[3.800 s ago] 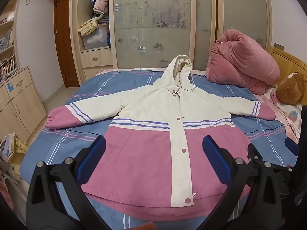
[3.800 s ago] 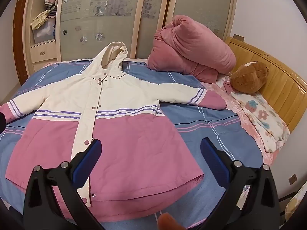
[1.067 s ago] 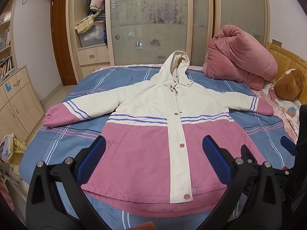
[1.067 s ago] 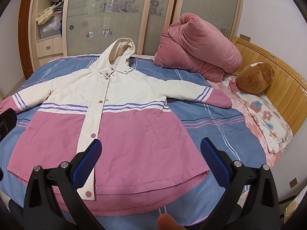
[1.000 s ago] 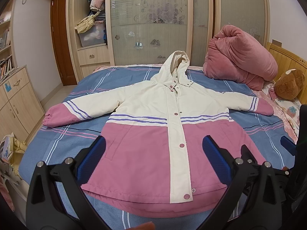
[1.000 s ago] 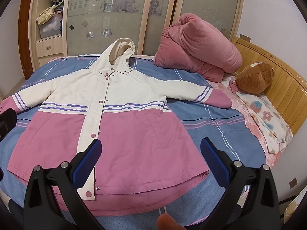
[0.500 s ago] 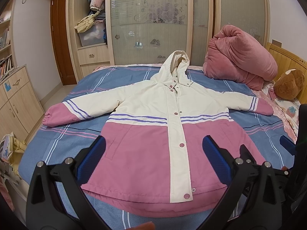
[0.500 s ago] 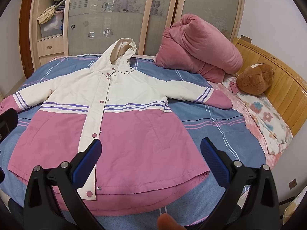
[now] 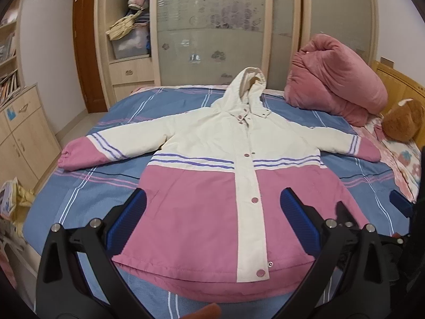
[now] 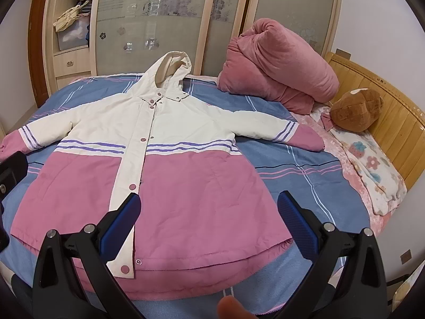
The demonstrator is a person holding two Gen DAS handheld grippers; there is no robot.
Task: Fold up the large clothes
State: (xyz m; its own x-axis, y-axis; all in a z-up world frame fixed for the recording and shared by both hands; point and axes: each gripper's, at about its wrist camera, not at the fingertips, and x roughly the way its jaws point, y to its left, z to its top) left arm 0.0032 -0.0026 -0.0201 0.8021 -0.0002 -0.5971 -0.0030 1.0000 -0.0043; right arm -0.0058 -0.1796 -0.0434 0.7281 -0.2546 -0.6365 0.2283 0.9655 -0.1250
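A hooded jacket [image 9: 212, 186] [image 10: 186, 175], cream on top and pink below with purple stripes, lies flat and buttoned on the bed, front up, both sleeves spread out sideways and the hood pointing at the wardrobe. My left gripper [image 9: 212, 210] hovers open above the hem, left of the button strip's lower end. My right gripper [image 10: 209, 210] hovers open over the pink lower right part. Neither touches the cloth. The blue pads [image 9: 294, 212] [image 10: 122, 220] hold nothing.
The blue striped bed sheet [image 9: 87, 186] [image 10: 305, 164] shows around the jacket. A rolled pink duvet [image 10: 279, 66] and a brown plush toy [image 10: 356, 109] sit by the wooden headboard [image 10: 393, 122]. A wardrobe [image 9: 212, 26] stands behind the bed, and low cabinets [image 9: 24, 138] at left.
Both grippers have drifted slightly closer to the jacket and a little lower over the last seconds. The jacket lies unmoved and both grippers stay open.
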